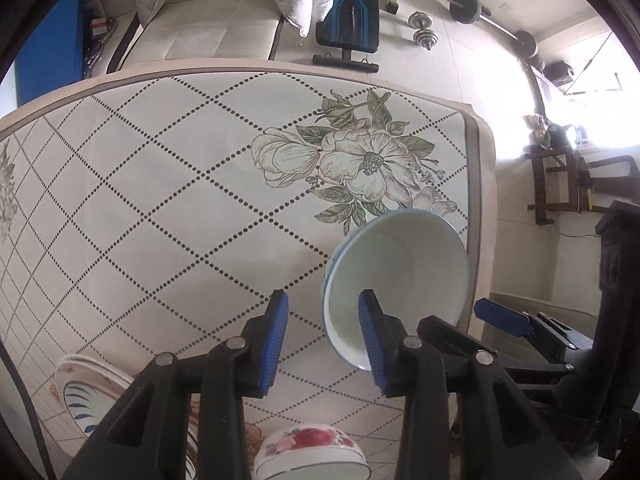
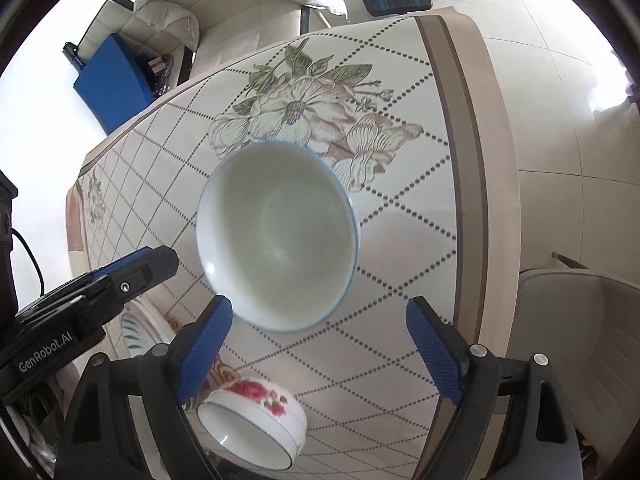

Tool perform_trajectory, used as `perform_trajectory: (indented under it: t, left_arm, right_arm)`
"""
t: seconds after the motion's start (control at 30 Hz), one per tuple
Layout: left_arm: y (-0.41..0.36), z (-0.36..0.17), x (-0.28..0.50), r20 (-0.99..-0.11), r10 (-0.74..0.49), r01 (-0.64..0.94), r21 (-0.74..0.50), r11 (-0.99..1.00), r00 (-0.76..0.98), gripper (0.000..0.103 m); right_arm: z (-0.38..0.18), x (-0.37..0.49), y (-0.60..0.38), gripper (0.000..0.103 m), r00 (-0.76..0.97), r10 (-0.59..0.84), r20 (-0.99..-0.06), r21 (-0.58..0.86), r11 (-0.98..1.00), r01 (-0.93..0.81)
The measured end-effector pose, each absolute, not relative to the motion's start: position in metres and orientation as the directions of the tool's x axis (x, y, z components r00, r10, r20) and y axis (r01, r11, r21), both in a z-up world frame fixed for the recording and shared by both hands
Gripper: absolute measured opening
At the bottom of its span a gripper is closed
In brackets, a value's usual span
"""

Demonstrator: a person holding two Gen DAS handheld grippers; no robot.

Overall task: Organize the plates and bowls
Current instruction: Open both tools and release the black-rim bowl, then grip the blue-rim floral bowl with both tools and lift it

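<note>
Two grippers, left (image 1: 323,336) and right (image 2: 319,344), hang open, empty. Blue-rimmed bowls (image 2: 277,236) sit nested at twelve o'clock; rose bowl (image 2: 256,424) at six and plates (image 1: 88,392) at eight remain unsorted.

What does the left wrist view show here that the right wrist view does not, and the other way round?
Left wrist only: the barbell on the floor and a dark wooden rack by the bright window.

Right wrist only: a grey seat beside the table's edge, and the whole inside of the white blue-rimmed bowl.

Both: that bowl on the floral tablecloth, the rose-patterned bowl near the cameras, the blue-striped plates, the dumbbell and the blue workout bench. Each view catches the other gripper; left gripper and right gripper hold nothing.
</note>
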State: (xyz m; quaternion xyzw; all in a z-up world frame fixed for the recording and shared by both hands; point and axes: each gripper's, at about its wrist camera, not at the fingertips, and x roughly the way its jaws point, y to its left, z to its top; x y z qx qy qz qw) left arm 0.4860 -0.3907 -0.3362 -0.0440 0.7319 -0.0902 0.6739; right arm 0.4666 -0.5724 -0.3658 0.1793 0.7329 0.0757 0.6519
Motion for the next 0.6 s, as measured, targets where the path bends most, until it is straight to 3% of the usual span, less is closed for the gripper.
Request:
perform_trajectory:
  t: [0.2,0.23,0.3,0.33,0.4,0.47,0.6]
  left_arm:
    - [-0.410,-0.362,0.491,-0.985,-0.121,0.146,-0.139,0.979,-0.127,0.032]
    - [-0.413,-0.364,0.490,-0.985,-0.119,0.158,-0.139,0.978,-0.126,0.022]
    - [-0.417,-0.369,0.487,-0.987,-0.104,0.177,-0.126,0.976,-0.126,0.015]
    - [-0.418,-0.370,0.487,-0.987,-0.099,0.181,-0.122,0.976,-0.130,0.008]
    - [-0.419,-0.372,0.486,-0.987,-0.094,0.184,-0.117,0.976,-0.127,0.006]
    - [-0.419,-0.374,0.487,-0.988,-0.093,0.189,-0.115,0.975,-0.123,0.006]
    - [-0.416,-0.372,0.484,-0.989,-0.093,0.188,-0.113,0.976,-0.115,0.005]
  right_arm:
    - [-0.388,0.493,-0.583,0.066,-0.098,0.307,-0.947,0.282,0.937,0.208]
    - [-0.392,0.495,-0.584,0.061,-0.102,0.312,-0.944,0.286,0.934,0.214]
    - [-0.398,0.499,-0.586,0.051,-0.112,0.312,-0.943,0.282,0.933,0.222]
    - [-0.401,0.497,-0.586,0.039,-0.116,0.316,-0.941,0.285,0.931,0.227]
    - [-0.407,0.497,-0.587,0.029,-0.131,0.325,-0.937,0.289,0.928,0.236]
    - [-0.412,0.497,-0.585,0.010,-0.142,0.327,-0.934,0.290,0.928,0.233]
    - [-0.411,0.496,-0.578,0.008,-0.145,0.286,-0.947,0.254,0.946,0.203]
